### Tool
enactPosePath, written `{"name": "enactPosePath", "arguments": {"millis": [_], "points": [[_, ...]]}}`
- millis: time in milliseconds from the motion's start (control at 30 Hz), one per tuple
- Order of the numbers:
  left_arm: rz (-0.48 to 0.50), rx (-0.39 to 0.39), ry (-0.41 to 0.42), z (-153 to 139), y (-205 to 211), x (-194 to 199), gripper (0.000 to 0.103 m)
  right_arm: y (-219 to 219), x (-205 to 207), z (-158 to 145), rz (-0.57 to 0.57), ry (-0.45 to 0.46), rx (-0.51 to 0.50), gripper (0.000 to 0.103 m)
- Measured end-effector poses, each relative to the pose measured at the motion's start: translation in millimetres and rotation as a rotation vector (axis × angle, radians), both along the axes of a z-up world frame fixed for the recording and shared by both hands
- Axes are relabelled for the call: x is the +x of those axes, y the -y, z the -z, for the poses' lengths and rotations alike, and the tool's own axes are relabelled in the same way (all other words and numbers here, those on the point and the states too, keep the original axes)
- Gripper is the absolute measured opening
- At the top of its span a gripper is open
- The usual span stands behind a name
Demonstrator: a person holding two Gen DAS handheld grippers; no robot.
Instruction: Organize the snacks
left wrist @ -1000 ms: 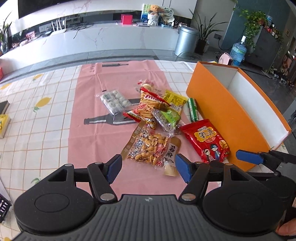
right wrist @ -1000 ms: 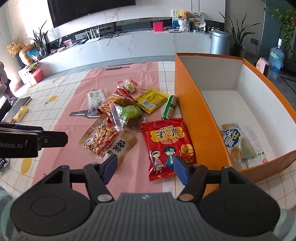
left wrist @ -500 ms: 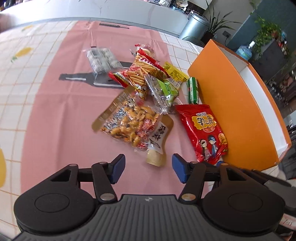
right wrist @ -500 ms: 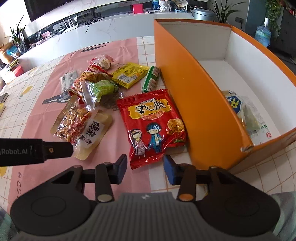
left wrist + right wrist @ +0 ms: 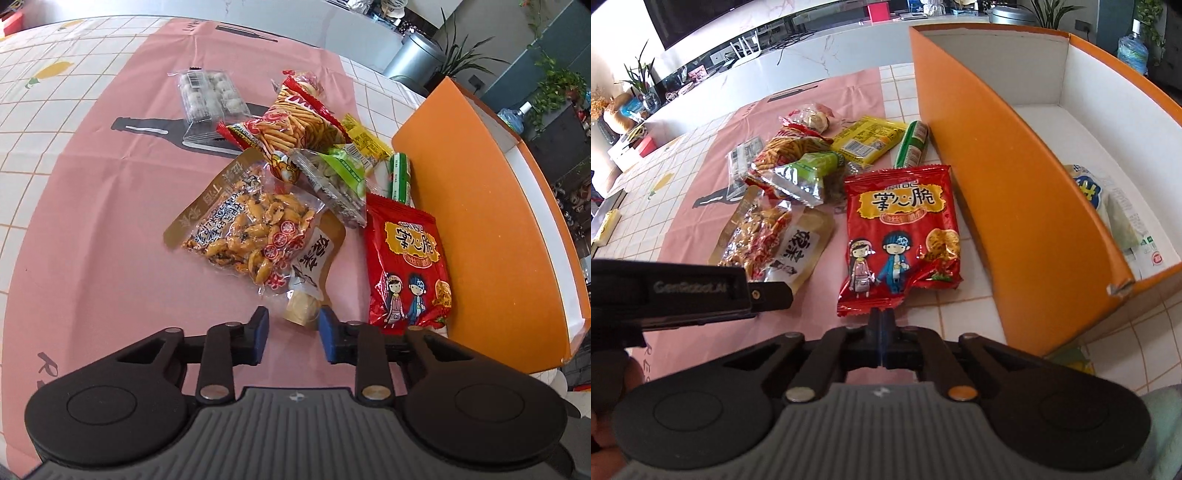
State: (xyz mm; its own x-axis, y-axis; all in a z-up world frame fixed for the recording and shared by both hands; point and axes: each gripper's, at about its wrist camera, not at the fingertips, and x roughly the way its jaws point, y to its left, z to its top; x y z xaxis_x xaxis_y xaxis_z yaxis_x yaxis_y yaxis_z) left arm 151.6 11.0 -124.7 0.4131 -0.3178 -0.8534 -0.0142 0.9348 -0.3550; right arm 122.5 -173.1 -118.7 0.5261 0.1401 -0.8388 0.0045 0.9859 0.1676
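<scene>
Loose snacks lie on a pink mat (image 5: 110, 221) beside an orange box (image 5: 1015, 184). My right gripper (image 5: 882, 315) is shut on the near seam of the red snack bag (image 5: 901, 229), which lies flat by the box wall. My left gripper (image 5: 293, 330) hangs low over the mat, its jaws closing. The near end of a tan pouch (image 5: 314, 258) sits between its blue pads (image 5: 260, 328), with a gap still showing on the left side. A clear bag of peanuts (image 5: 251, 229) overlaps that pouch.
Farther back lie a red bag of stick snacks (image 5: 295, 118), a green-labelled pack (image 5: 340, 177), a yellow packet (image 5: 868, 138), a green tube (image 5: 911, 144) and a clear pack of white balls (image 5: 210, 96). Two packets (image 5: 1108, 199) rest inside the box.
Both grippers have sunk toward the mat. The right jaws went from wide to shut at the red bag's seam. The left jaws narrowed around the tan pouch's end.
</scene>
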Motion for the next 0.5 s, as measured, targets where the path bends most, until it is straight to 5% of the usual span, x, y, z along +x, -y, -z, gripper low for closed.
{"name": "enactPosePath", "arguments": {"millis": [100, 167, 233, 400, 500], "points": [[-0.02, -0.002, -0.019, 1, -7, -2, 0.001, -4, -6, -6, -0.013, 0.037, -0.026, 0.003], [-0.035, 0.027, -0.013, -1, -13, -6, 0.0, -6, -10, -10, -0.012, 0.07, -0.055, 0.013], [-0.049, 0.034, 0.0, -5, -20, -10, 0.0, -8, -10, -14, -0.004, 0.106, -0.074, 0.05], [-0.077, 0.043, 0.013, -12, -35, -12, 0.0, -11, 9, -10, 0.002, 0.104, -0.07, 0.068], [-0.106, 0.033, 0.032, -16, -41, -13, 0.009, -17, 20, -9, 0.017, 0.118, -0.1, 0.077]]}}
